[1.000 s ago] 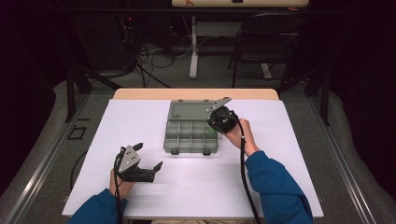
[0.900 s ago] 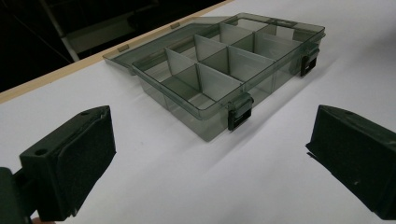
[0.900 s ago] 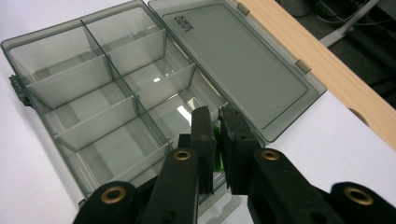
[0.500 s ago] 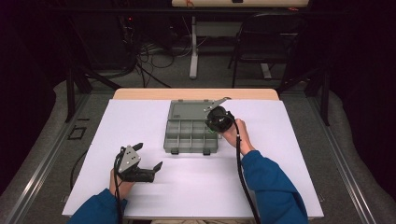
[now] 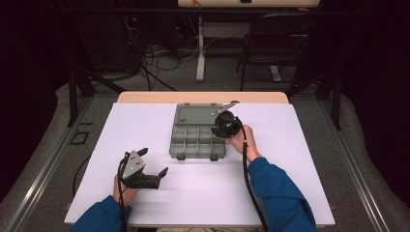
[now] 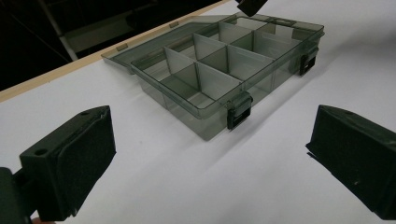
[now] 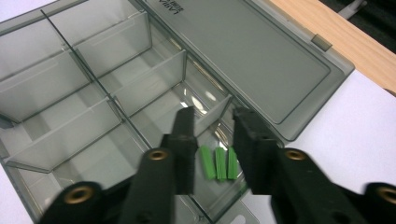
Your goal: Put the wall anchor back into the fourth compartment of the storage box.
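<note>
Your counter carries one big thing, the clear grey box with its lid folded flat behind it, sitting at the middle toward the far edge. Your right gripper hangs over its corner compartment, and the fingers have just been opening; they stand partly spread now, with three green pegs lying side by side on the compartment floor between and below them, gripped by nothing. The risk sits here: the finger on one side is close to the thin divider wall, so lifting out at a slant could catch that wall and jerk the light box (it has nothing holding it down). A bump could also scatter the pegs across the floor or over a divider. Your left gripper rests near the front of the counter, fingers spread wide and empty, well apart from the box, too far to steady it if it slides.
</note>
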